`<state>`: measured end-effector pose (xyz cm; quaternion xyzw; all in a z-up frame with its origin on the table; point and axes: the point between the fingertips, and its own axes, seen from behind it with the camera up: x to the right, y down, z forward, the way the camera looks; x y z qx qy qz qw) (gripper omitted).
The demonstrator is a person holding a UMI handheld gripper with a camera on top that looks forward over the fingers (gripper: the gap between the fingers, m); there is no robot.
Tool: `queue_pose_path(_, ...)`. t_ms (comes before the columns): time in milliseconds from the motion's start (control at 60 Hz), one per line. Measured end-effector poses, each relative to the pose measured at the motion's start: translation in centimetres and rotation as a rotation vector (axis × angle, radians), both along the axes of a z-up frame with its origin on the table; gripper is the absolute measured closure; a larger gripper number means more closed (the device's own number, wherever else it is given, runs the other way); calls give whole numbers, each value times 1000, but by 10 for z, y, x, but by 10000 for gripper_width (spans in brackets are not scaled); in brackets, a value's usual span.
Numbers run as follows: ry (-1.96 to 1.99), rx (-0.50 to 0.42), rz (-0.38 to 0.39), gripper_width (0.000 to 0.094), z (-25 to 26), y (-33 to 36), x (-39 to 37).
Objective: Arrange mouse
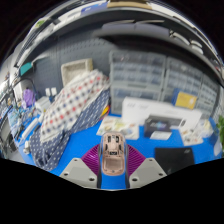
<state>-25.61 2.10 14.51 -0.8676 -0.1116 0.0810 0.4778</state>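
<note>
You're in a lab or workshop: beyond the blue table (75,150) stand grey walls of small parts drawers (140,78), a white machine (160,118), a patterned bundle (70,110) and cluttered shelves (25,85)

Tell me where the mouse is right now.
The mouse sits between the gripper's two fingers in the gripper view, above the blue mat, with a white box beyond it.

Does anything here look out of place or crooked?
Nothing is spilled or damaged. The tongs are shut on the mouse, which points straight ahead above the blue mat. The plaid cloth heap beside it looks untidy.
</note>
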Motion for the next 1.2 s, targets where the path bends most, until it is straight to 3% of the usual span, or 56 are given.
queue_pose_path(133,15,136,-66,617,81,39,104)
queue_pose_path(250,1,161,-135,616,94,60,197)
queue_pose_path(350,-2,115,-182,617,62,69,255)
queue_pose_path(550,0,-89,-257,619,-58,67,309)
queue_pose_path(733,-23,-225,-217,616,-137,53,302)
queue_pose_path(817,-41,-259,-202,602,-159,46,300)
queue_pose_path(983,-26,-220,-222,570,-158,48,298)
queue_pose_path(1200,-12,-226,-254,431,-157,50,297)
